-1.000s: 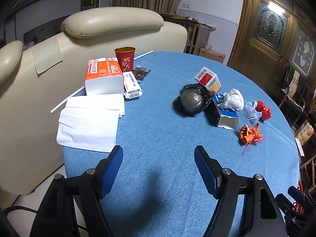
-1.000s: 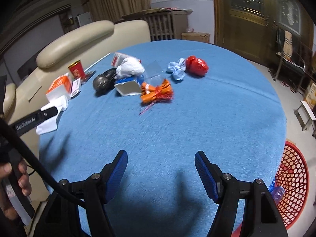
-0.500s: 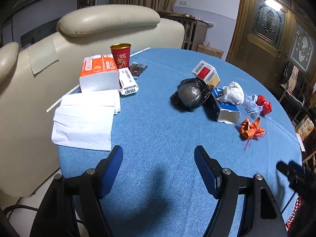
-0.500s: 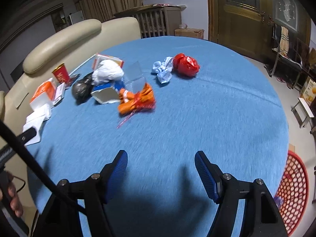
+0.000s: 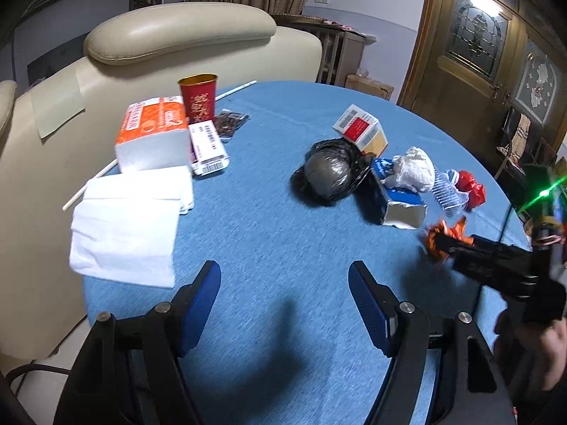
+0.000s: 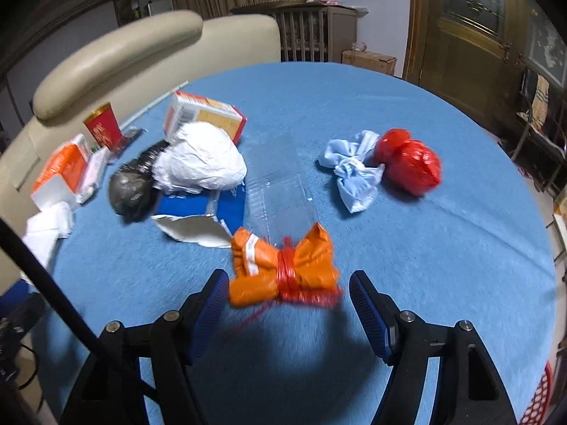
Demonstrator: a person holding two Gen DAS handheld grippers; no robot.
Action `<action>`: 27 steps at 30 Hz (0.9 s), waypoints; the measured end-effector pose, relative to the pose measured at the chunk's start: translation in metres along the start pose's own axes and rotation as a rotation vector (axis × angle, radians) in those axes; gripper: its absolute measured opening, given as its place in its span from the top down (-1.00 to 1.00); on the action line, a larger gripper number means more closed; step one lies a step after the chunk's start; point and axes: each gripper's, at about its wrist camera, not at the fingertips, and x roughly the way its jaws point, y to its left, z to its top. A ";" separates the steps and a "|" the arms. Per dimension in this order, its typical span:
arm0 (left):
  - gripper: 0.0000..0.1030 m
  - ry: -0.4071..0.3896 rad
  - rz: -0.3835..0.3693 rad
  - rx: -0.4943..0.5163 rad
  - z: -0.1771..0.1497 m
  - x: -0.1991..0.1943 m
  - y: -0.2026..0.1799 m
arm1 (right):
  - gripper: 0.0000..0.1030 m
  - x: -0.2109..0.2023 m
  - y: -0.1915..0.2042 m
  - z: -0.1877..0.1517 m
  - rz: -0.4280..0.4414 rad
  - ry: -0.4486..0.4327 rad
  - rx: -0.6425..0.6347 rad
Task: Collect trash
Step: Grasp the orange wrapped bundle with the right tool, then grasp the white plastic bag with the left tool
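Blue cloth (image 5: pixel 283 248) lies under the left gripper (image 5: pixel 284 294), wide open, empty, well short of the trash. In the right view, the right gripper (image 6: pixel 285 301), also wide and empty, has advanced: the orange wrapper (image 6: pixel 281 269) now sits just ahead between its fingers, ready for pinching.

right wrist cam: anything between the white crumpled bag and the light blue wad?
Yes. A clear plastic tray lies flat on the blue tablecloth between the white crumpled bag and the light blue wad, seen in the right wrist view.
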 end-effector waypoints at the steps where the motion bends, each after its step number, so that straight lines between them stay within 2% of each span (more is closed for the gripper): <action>1: -0.46 0.001 -0.001 0.002 0.002 0.001 -0.002 | -0.43 0.006 0.001 0.001 -0.004 0.004 -0.006; 3: -0.46 0.001 -0.008 0.010 0.007 0.005 -0.007 | -0.38 0.012 -0.002 0.001 0.016 0.009 -0.003; 4: -0.46 0.001 -0.011 0.013 0.009 0.007 -0.010 | -0.25 0.014 -0.003 0.001 0.030 0.009 0.003; 6: -0.46 0.000 -0.025 0.024 0.017 0.012 -0.019 | -0.16 0.011 -0.009 -0.001 0.048 -0.004 0.016; 10: -0.46 -0.005 -0.061 0.076 0.035 0.021 -0.044 | -0.15 0.000 -0.019 -0.010 0.068 -0.013 0.039; 18: -0.46 0.010 -0.129 0.285 0.077 0.050 -0.125 | -0.15 -0.033 -0.050 -0.038 0.101 -0.040 0.155; 22: -0.47 0.029 -0.086 0.372 0.084 0.070 -0.154 | -0.15 -0.045 -0.062 -0.052 0.112 -0.048 0.201; 24: -0.47 0.058 -0.026 0.415 0.085 0.087 -0.163 | -0.15 -0.050 -0.067 -0.056 0.118 -0.051 0.219; 27: -0.47 0.077 -0.011 0.410 0.086 0.099 -0.162 | -0.15 -0.056 -0.071 -0.061 0.123 -0.061 0.235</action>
